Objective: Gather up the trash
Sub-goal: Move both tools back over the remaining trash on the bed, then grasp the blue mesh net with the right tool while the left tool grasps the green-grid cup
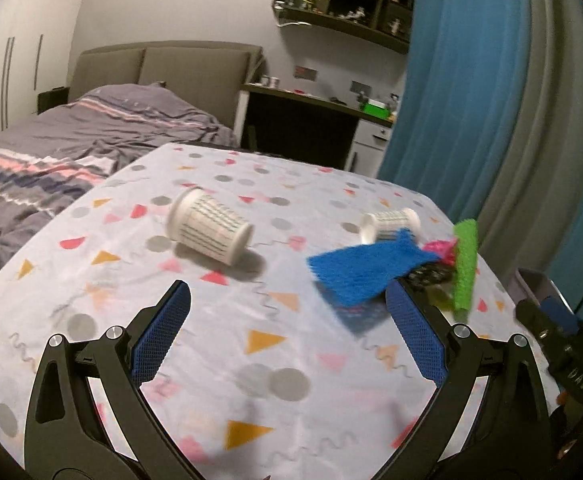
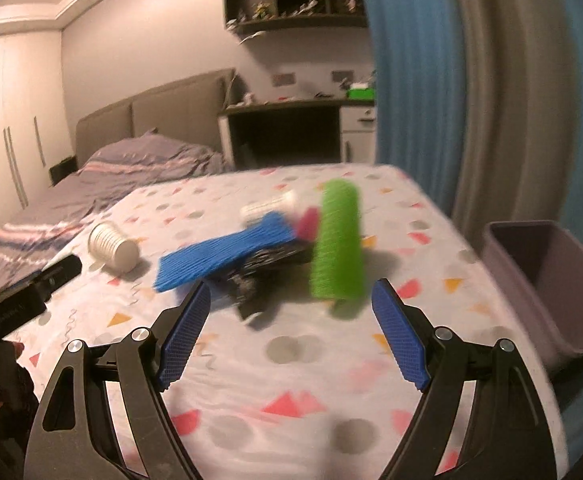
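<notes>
On the patterned tablecloth [image 1: 275, 360] lie a white paper cup on its side [image 1: 208, 227] [image 2: 112, 245], a second smaller white cup [image 1: 387, 223], a blue mesh piece [image 1: 365, 270] [image 2: 227, 249], a green mesh roll [image 1: 466, 264] [image 2: 337, 242], a pink scrap [image 1: 440, 249] [image 2: 308, 222] and a black crumpled wrapper [image 2: 257, 268] [image 1: 427, 274]. My left gripper [image 1: 287, 300] is open and empty, short of the blue mesh. My right gripper [image 2: 289, 300] is open and empty, just short of the black wrapper and green roll. The right gripper's body shows at the left view's right edge [image 1: 559, 340].
A purple-grey bin [image 2: 547, 280] stands off the table's right edge, also in the left wrist view [image 1: 535, 284]. Blue and grey curtains [image 1: 491, 100] hang behind it. A bed [image 1: 71, 140] lies to the left, a desk [image 1: 311, 116] and shelves behind.
</notes>
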Demonstrator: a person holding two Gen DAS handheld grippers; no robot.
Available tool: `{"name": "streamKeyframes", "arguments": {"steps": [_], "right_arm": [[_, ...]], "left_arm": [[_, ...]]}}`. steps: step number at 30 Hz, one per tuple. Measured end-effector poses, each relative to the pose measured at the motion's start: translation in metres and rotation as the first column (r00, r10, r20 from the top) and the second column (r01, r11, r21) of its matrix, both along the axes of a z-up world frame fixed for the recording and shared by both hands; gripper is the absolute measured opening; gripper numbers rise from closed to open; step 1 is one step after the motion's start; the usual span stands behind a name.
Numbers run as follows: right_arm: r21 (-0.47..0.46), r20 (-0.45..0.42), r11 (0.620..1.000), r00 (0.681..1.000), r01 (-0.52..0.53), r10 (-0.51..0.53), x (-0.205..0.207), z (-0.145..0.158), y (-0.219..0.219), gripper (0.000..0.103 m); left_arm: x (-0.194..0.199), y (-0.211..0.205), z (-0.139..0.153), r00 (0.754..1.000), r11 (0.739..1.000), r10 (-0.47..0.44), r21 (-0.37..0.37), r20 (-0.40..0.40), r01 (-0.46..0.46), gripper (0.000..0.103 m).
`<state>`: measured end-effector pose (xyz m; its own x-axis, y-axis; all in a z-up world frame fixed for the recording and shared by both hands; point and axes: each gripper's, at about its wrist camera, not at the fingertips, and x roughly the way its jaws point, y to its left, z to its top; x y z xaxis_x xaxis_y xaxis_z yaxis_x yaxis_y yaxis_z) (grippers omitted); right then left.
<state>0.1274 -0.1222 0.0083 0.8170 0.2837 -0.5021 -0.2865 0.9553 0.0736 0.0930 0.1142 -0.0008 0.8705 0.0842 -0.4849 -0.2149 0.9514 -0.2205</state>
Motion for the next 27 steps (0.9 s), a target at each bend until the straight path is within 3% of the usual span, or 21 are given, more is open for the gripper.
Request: {"name": "streamKeyframes", "arguments": {"steps": [8,21,26,27], "right_arm": [[0.019,-0.108,0.997,0.991,-0.081,0.082,0.027,-0.018,0.055,0.074],[0.177,-0.311,0.980,0.940,-0.087,0.140,0.076,-0.044,0.103,0.059],[0.213,-0.352,0.975,0.926,-0.064,0.138,0.087,-0.049,0.104,0.044],[0.215,-0.355,0.974,0.924,-0.066,0.141,0.088,-0.049,0.105,0.036]], "left_arm": [[-0.007,0.039,-0.006,0.997,0.997,0.075,-0.001,-0.003,-0.076,0.097],[-0.010,0.071,-0.011,0.994,0.994,0.107,-0.009,-0.003,-0.107,0.097],[-0.008,0.073,-0.011,0.995,0.995,0.098,-0.008,-0.004,-0.098,0.097],[-0.007,0.074,-0.011,0.995,0.995,0.096,-0.008,-0.005,-0.096,0.097]]}}
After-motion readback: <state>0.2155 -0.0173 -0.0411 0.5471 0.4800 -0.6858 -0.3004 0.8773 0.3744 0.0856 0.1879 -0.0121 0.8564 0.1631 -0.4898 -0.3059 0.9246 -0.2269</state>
